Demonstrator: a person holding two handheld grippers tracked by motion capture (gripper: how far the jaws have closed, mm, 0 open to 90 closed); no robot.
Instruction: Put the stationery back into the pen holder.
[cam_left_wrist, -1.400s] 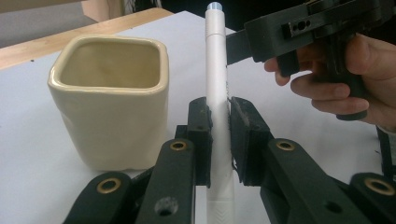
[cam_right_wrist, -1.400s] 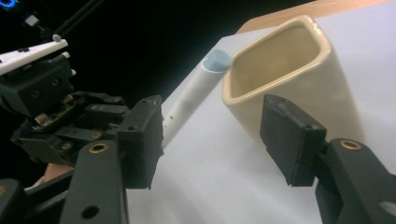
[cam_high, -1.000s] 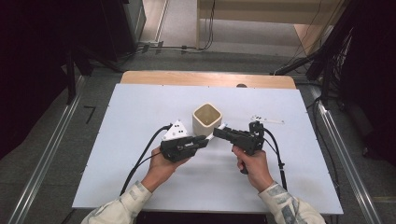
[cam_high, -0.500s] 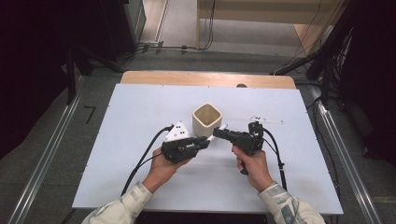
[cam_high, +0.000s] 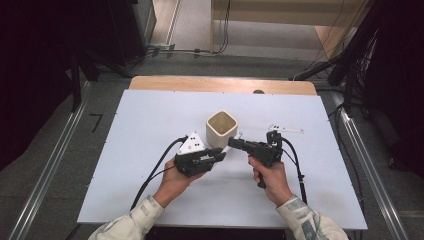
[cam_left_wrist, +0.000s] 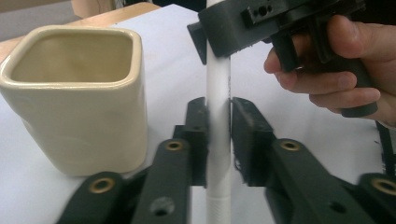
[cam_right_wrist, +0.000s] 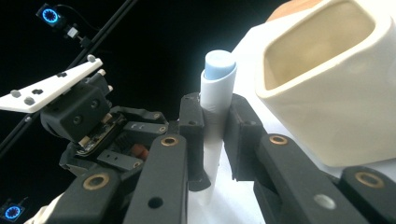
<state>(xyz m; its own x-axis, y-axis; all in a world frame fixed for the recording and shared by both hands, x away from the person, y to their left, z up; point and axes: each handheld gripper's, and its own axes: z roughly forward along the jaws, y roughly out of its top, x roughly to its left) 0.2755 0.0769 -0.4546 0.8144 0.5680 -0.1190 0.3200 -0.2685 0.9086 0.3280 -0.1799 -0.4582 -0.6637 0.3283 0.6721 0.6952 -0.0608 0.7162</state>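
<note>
White pen/marker (cam_left_wrist: 218, 135) w/ pale blue end cap (cam_right_wrist: 219, 63) held betw both tools, just in front of cream square cup (cam_high: 221, 128), near middle of tabletop (cam_high: 125, 150)

L gripper (cam_high: 221, 155): jaws clamped on pen barrel, pads pressing both sides in L gripper view; just been easing apart a touch, pen betw them

R gripper (cam_high: 233, 142): jaws just been closing, now clamped on same pen nearer capped end, seen in R gripper view (cam_right_wrist: 214, 135)

Key relation: long axis of pen runs across both jaw pairs, one grip per end, so prob. a pull-apart along that axis (cap off) or a hand-over; cup lies just beyond, toward far edge, about as near to either hand

Hard to make out: from high view pen almost hidden betw tool tips, only a sliver showing; lower pen end cut off at bottom of L gripper view; can't tell where cap/barrel seam sits vs R jaws; cup interior looks empty but bottom not fully visible

Small white bracket-like item (cam_high: 286, 129) near R edge, unclear what
</note>
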